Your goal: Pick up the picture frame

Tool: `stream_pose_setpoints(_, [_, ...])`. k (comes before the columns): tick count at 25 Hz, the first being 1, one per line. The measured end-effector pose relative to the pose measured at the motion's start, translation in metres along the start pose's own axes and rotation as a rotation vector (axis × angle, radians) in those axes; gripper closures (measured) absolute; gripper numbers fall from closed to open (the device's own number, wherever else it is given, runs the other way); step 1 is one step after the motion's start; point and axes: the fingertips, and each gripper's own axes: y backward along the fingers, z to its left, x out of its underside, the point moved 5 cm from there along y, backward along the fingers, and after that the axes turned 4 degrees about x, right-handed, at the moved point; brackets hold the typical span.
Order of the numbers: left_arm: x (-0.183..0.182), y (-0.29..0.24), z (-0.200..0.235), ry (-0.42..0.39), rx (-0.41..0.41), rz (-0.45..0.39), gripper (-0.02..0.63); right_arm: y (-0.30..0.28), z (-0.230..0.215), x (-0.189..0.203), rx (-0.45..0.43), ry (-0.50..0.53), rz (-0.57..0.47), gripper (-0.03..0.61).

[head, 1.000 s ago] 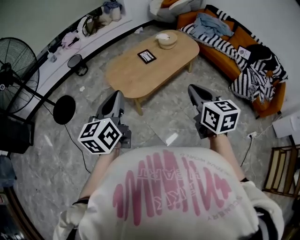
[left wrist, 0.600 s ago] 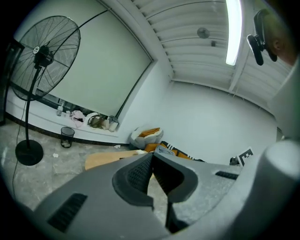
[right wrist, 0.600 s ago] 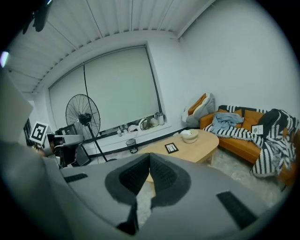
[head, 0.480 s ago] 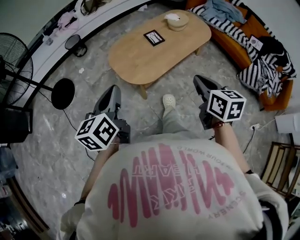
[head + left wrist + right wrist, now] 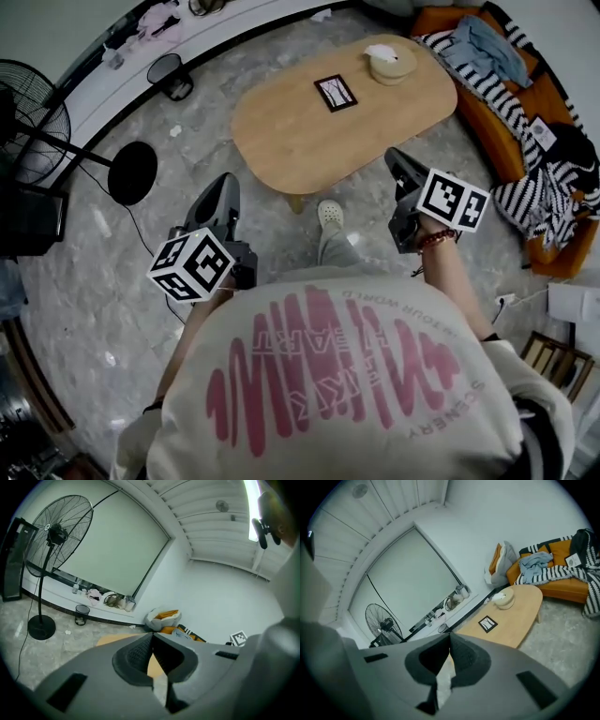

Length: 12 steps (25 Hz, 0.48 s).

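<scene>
**A:** What was seen of the room from the head view?

**B:** A grey marbled floor (image 5: 103, 272) was shown, with an oval wooden table (image 5: 300, 150) set on it. An orange sofa (image 5: 525, 150) strewn with striped cloth was placed along the table's far right side. A standing fan (image 5: 37, 122) and a wastebasket (image 5: 175, 75) were seen at the left.

**A:** And the picture frame (image 5: 335, 93)?

**B:** It was laid flat on the tabletop, near a bowl (image 5: 391, 64). The left gripper (image 5: 226, 183) and the right gripper (image 5: 397, 161) were held over the floor short of the table, well apart from the frame. A shoe (image 5: 328, 214) was seen between them.

**A:** What was shown in the left gripper view?

**B:** Its jaws were pressed together, with nothing between them. The fan (image 5: 56, 531) and the wastebasket (image 5: 82, 615) were seen to their left, and a strip of the table (image 5: 108, 641) just beyond them.

**A:** And in the right gripper view?

**B:** Its jaws were likewise closed on nothing. The frame (image 5: 488, 623) was seen lying on the table (image 5: 520, 616) beyond the jaw tips and to their right, untouched, with the bowl (image 5: 505, 598) farther on.
</scene>
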Motion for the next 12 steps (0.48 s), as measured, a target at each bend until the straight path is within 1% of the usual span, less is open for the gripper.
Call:
stream_pose_setpoints(5, [-0.013, -0.065, 0.003, 0.037, -0.042, 0.01, 0.612, -0.055, -0.022, -0.047, -0.02, 0.025, 0.065, 0.572])
stream_pose_setpoints(12, [-0.038, -0.14, 0.006, 0.038, -0.093, -0.011, 0.611, -0.134, -0.043, -0.113, -0.091, 0.066, 0.107, 0.574])
